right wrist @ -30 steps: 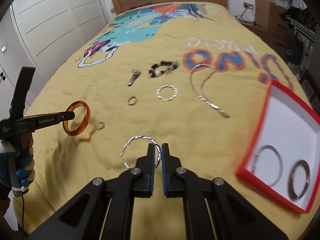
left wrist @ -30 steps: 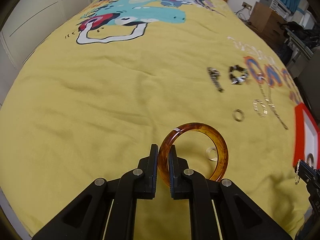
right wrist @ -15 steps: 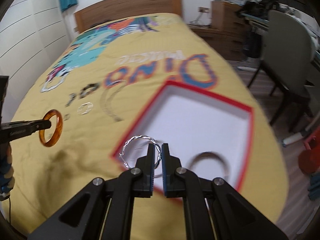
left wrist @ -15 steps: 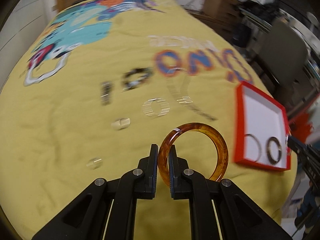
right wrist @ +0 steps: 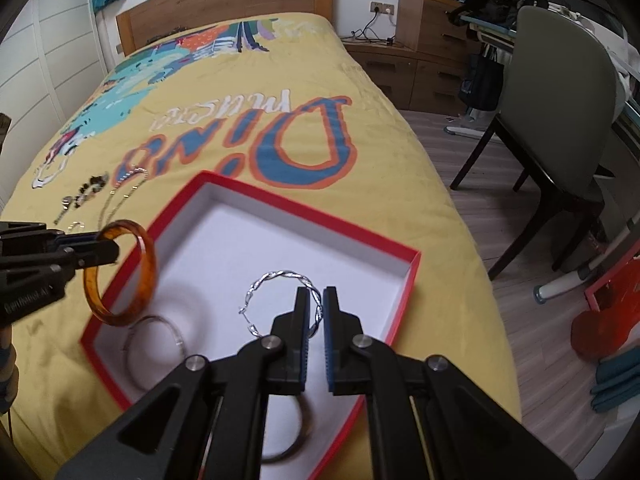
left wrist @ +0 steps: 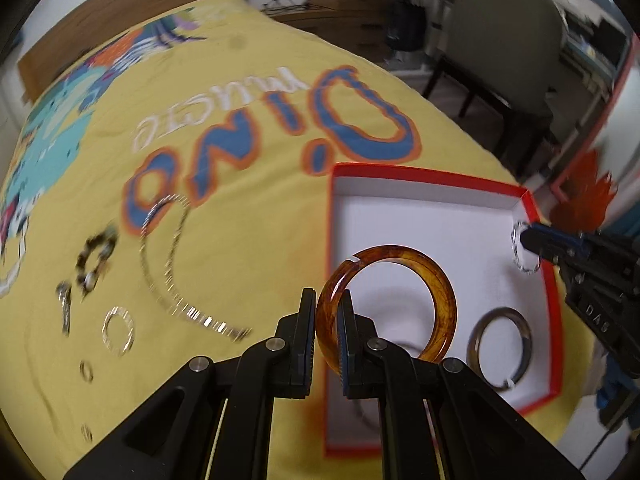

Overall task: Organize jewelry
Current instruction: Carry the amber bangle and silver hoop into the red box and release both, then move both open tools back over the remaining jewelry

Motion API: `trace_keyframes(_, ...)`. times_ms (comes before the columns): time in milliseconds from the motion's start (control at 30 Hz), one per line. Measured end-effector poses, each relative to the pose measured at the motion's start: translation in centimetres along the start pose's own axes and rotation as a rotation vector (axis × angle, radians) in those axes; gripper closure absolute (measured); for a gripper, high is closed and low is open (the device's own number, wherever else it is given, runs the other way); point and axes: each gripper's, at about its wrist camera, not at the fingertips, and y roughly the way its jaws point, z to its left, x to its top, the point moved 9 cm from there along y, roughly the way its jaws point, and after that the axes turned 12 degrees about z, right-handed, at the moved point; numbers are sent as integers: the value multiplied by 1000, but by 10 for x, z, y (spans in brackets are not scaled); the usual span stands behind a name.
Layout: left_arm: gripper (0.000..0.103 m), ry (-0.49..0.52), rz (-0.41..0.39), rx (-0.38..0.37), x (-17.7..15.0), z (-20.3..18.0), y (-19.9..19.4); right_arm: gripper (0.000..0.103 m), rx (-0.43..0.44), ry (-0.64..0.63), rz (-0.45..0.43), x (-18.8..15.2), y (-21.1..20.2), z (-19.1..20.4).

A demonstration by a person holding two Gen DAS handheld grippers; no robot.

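Note:
My left gripper (left wrist: pixel 326 330) is shut on an amber bangle (left wrist: pixel 434 280) and holds it above the near left part of the red box (left wrist: pixel 420 170). It also shows in the right wrist view (right wrist: pixel 114 250) with the bangle (right wrist: pixel 146 264). My right gripper (right wrist: pixel 314 318) is shut on a twisted silver hoop (right wrist: pixel 280 276) and holds it over the white inside of the box (right wrist: pixel 304 208). It shows at the box's right edge in the left wrist view (left wrist: pixel 528 240). A thin silver bangle (right wrist: pixel 154 338) and a dark ring (left wrist: pixel 500 354) lie in the box.
On the yellow bedspread left of the box lie a silver chain (left wrist: pixel 168 276), a beaded bracelet (left wrist: pixel 94 260), a flat silver ring (left wrist: pixel 118 330) and small rings (left wrist: pixel 86 372). A grey chair (right wrist: pixel 556 120) and wooden drawers (right wrist: pixel 424 28) stand right of the bed.
Both grippers have swung right from the loose jewelry to the red box, each carrying its piece. The amber bangle and the silver hoop are now above the box.

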Motion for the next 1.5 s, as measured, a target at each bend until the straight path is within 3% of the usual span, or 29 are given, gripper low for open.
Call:
trace_keyframes(233,93,110,2,61,15,-23,26,97,-36,-61,49,8,31,-9)
trace_keyframes(467,93,130,32,88,7,-24,49,98,-89,-136,76,3,50,-7)
trace_keyframes(667,91,112,36,41,7,-24,48,96,-84,-160,82,1,50,-4)
trace_keyframes(833,78,103,26,-14,5,-27,33,90,-57,-114,65,2,36,-11)
trace_keyframes(933,62,97,-10,-16,3,-28,15,81,-50,-75,40,-1,16,-18)
trace_keyframes(1033,60,72,-39,-45,-2,-21,-7,81,-46,-44,24,-5,-2,-24)
trace_keyframes(1167,60,26,-82,-84,-18,-1,-38,81,-25,-2,-9,-16,-36,-22)
trace_keyframes(1267,60,11,-89,-60,-42,20,-56,81,-3,0,-37,-23,-61,-8)
trace_keyframes(1500,60,-104,-52,-12,-123,87,-81,81,82,-35,-79,-44,-102,53)
